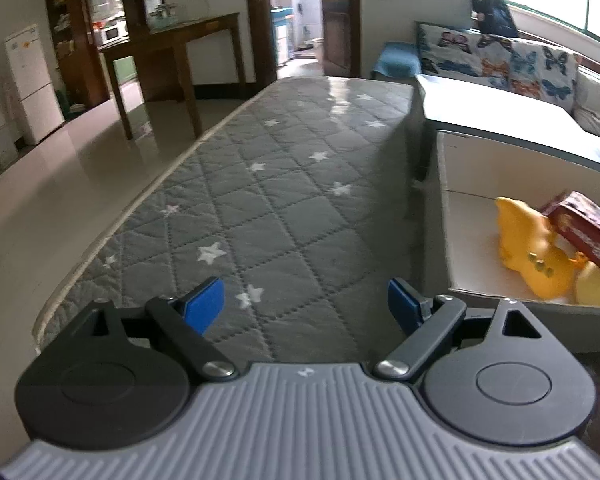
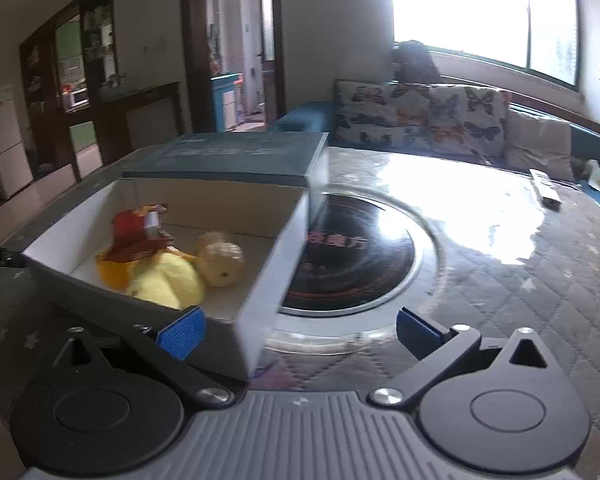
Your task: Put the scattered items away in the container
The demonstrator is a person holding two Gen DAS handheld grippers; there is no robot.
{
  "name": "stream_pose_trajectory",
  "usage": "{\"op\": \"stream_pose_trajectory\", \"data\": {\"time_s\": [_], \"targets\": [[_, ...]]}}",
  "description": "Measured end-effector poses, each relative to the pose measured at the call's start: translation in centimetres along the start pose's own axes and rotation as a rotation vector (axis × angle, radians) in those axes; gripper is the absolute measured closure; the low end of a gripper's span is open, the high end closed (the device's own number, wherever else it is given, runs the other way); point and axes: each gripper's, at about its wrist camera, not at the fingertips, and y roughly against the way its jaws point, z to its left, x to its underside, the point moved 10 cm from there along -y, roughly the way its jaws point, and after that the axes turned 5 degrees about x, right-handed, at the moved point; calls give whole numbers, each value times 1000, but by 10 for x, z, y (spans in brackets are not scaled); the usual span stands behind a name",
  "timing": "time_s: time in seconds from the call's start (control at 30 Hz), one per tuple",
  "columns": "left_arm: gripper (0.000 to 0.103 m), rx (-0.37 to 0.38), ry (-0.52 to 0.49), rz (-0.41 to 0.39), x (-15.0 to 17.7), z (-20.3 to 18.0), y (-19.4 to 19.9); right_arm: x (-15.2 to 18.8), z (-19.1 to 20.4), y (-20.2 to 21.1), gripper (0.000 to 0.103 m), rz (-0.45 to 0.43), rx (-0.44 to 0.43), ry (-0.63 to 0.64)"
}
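An open cardboard box (image 2: pixel 278 276) with a white inside stands on the grey quilted table cover. It holds a red packet (image 2: pixel 138 232), a yellow soft toy (image 2: pixel 166 282), a beige round item (image 2: pixel 222 260) and an orange-yellow toy (image 2: pixel 110 272). My right gripper (image 2: pixel 300 332) is open low in front of the box, whose near corner stands between the fingers, untouched. In the left wrist view the box (image 1: pixel 484 176) is at the right, with the yellow toy (image 1: pixel 532 252) and red packet (image 1: pixel 584 232) inside. My left gripper (image 1: pixel 304 304) hangs open over bare quilt, left of the box.
The box's dark lid (image 2: pixel 240 156) lies just behind it. A round black hob (image 2: pixel 360 256) with a metal ring is set into the table right of the box. A small white box (image 2: pixel 546 192) lies far right. Butterfly cushions (image 2: pixel 420 120) line the far edge.
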Motion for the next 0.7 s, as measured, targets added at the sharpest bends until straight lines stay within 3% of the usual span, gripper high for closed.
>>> {"op": "stream_pose_trajectory", "data": {"time_s": [0.23,0.4,0.7], "targets": [[14,-56,45,-15,3,19,-8,4,-36,-4,0,-14,80,-36],[12,-117,94,-47,-8,46,-19,8,-79,-14,0,-44,187,-73],[10,-131,168,-81,-20,84,-47,22,-163,-33,0,-40,348,-216]]}}
